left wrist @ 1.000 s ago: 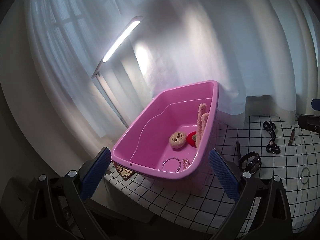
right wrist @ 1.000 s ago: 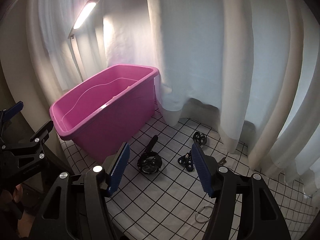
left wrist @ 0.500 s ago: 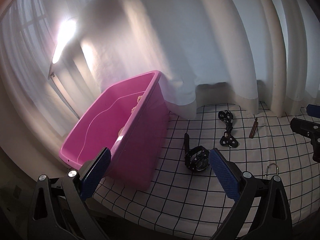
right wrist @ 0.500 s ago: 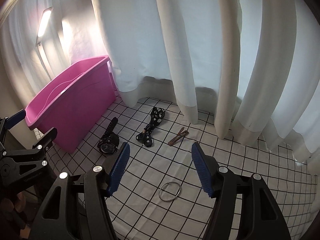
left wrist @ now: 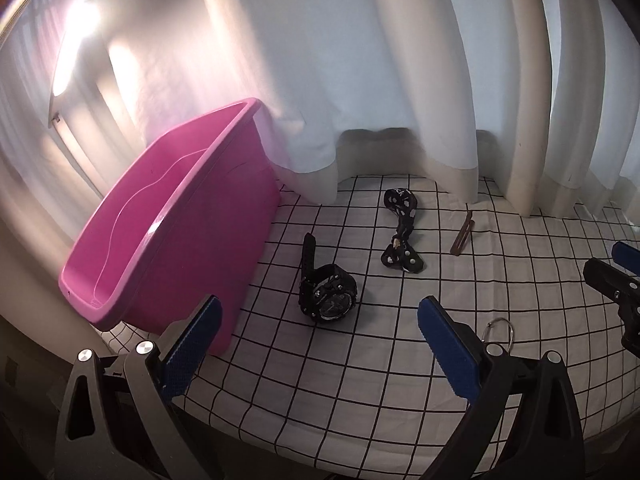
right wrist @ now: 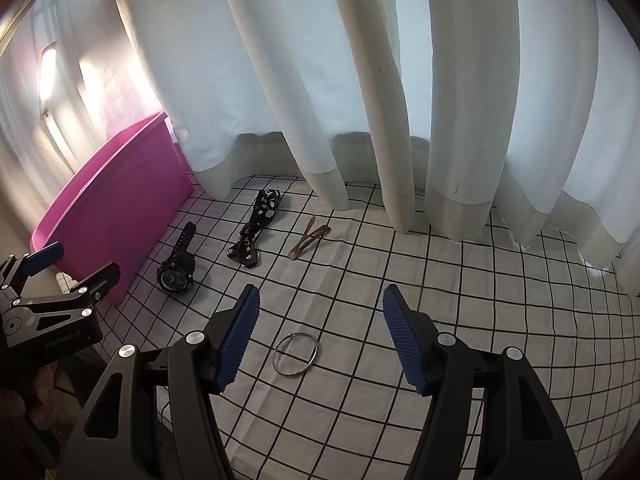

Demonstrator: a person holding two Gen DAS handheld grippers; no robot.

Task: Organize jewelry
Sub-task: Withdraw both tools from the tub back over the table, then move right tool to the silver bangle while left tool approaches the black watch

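The right tool (right wrist: pixel 318 334) hangs wide and empty just above the silver bangle (right wrist: pixel 295 354) lying flat on the checked tabletop (right wrist: pixel 460 320). The left tool (left wrist: pixel 318 342) is likewise wide, near the watch (left wrist: pixel 328 294). Best to lower squarely, pinching the thin rim, then carry it to the pink bin (right wrist: pixel 116 204).

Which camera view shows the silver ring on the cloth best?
The right wrist view: the ring lies whole on the checked cloth, in front of the open right gripper. In the left wrist view only part of the ring shows, behind a finger of the open left gripper.
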